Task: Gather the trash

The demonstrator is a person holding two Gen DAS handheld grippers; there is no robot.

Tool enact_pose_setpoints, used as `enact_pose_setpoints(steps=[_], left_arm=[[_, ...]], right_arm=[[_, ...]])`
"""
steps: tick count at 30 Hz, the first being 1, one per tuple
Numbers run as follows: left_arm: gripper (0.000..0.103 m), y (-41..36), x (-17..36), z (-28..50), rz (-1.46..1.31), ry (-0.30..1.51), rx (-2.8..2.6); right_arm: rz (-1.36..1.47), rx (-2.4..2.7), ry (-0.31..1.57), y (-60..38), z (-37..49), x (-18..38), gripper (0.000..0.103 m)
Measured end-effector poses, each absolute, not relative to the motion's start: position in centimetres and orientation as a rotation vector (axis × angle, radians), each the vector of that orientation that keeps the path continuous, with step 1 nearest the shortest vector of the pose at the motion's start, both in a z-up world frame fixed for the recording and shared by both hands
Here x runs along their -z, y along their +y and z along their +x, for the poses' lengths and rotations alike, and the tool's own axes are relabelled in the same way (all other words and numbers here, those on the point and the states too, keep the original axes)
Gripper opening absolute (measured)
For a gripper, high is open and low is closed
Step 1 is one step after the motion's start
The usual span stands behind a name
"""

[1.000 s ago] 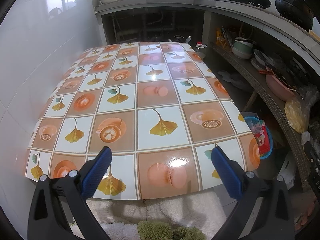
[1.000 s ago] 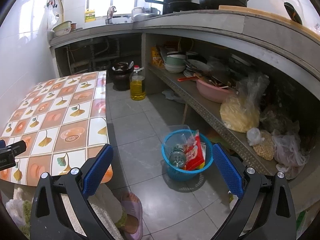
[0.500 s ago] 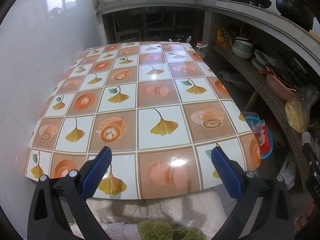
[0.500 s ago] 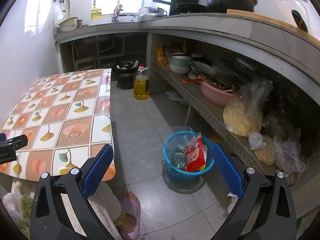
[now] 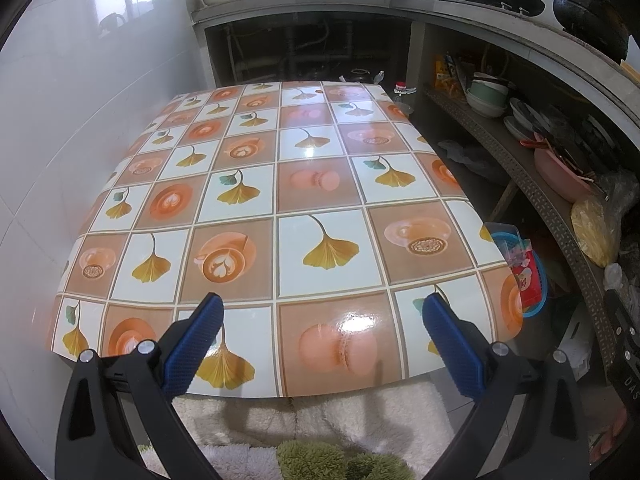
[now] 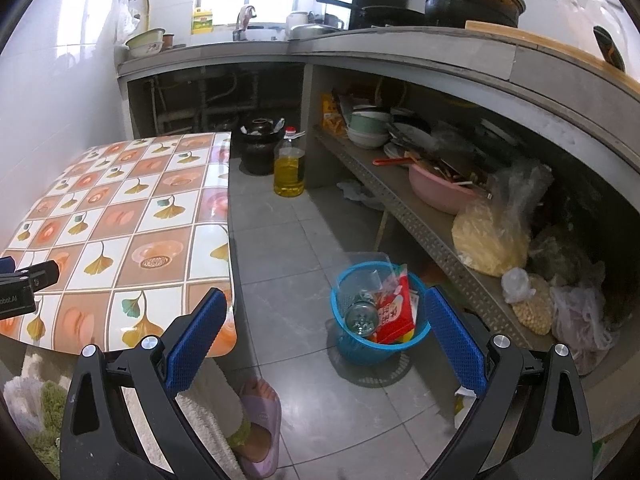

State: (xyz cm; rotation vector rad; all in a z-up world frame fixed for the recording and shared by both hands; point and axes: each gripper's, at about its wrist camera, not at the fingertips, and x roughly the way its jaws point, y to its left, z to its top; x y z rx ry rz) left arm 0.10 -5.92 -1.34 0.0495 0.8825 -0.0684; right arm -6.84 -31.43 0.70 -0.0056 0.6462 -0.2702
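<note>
A blue plastic basket [image 6: 352,344] stands on the grey floor tiles right of the table. It holds a red snack packet [image 6: 394,310], a clear bottle [image 6: 361,314] and a clear wrapper. It also shows in the left wrist view [image 5: 540,280], partly hidden by the table edge. My right gripper [image 6: 320,344] is open and empty, above and in front of the basket. My left gripper [image 5: 320,344] is open and empty over the near edge of the table [image 5: 280,184], which has a tile-patterned cloth and nothing on it.
A yellow oil bottle [image 6: 289,168] and a black pot [image 6: 258,148] stand on the floor beyond the table. A low shelf [image 6: 420,220] at the right carries bowls, a pink basin [image 6: 438,188] and plastic bags. A slippered foot [image 6: 260,420] is near the table corner.
The right wrist view has lifted and pulled back slightly from the basket. The left gripper has barely moved. Both grippers stay open.
</note>
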Motion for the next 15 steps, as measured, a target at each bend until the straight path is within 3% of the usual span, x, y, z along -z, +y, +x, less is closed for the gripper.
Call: enact_pose_setpoints(steps=[15], left_arm=[[0.097, -5.91, 1.35, 0.15, 0.05, 0.882, 0.069]], right_arm=[[-0.007, 0.268, 0.646, -31.54, -6.73, -0.59, 0.095]])
